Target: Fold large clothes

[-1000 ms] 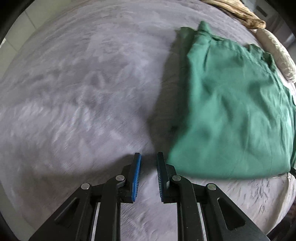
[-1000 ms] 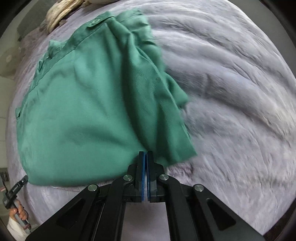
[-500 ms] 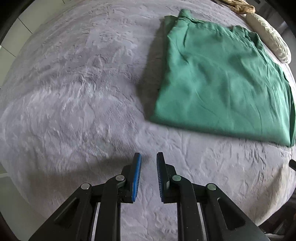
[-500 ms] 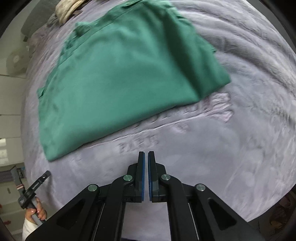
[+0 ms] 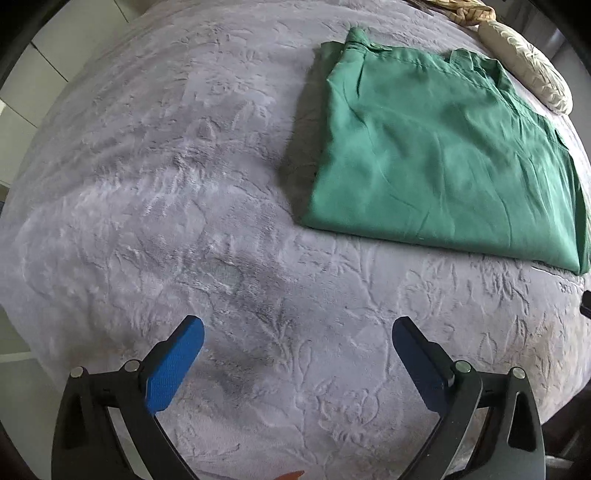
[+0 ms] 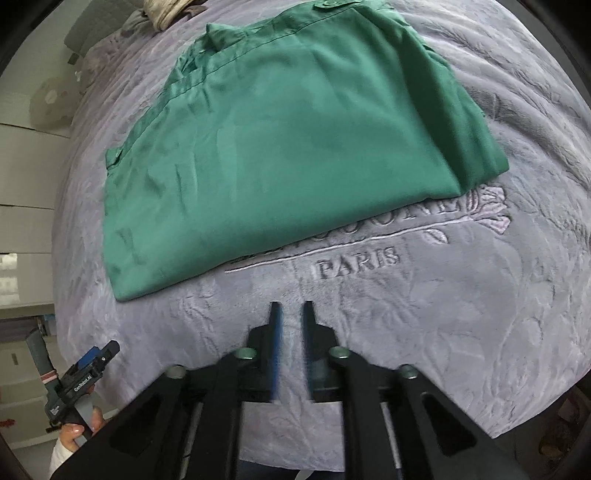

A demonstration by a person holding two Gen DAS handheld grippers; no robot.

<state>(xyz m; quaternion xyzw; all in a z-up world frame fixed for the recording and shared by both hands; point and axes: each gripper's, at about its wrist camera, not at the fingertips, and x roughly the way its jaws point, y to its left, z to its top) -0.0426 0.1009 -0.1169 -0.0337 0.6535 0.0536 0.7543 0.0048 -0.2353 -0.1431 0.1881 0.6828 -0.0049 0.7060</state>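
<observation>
A green garment (image 5: 439, 155) lies folded into a flat rectangle on the grey plush bed cover (image 5: 184, 184). It also shows in the right wrist view (image 6: 288, 147), above the embossed word PARIS. My left gripper (image 5: 297, 332) is wide open and empty, over bare cover, well short of the garment's near left corner. My right gripper (image 6: 291, 314) is slightly open and empty, held back from the garment's near edge. The left gripper (image 6: 83, 376) shows at the lower left of the right wrist view, off the bed's edge.
A pale patterned pillow (image 5: 528, 77) and a tan bundle (image 5: 461, 9) lie at the head of the bed beyond the garment. White cabinets (image 6: 22, 184) stand beside the bed. The bed's edge (image 5: 37, 362) runs close below both grippers.
My right gripper has let go of the garment's corner, pulled back and started opening. My left gripper has backed away and opened wide. The garment now lies flat.
</observation>
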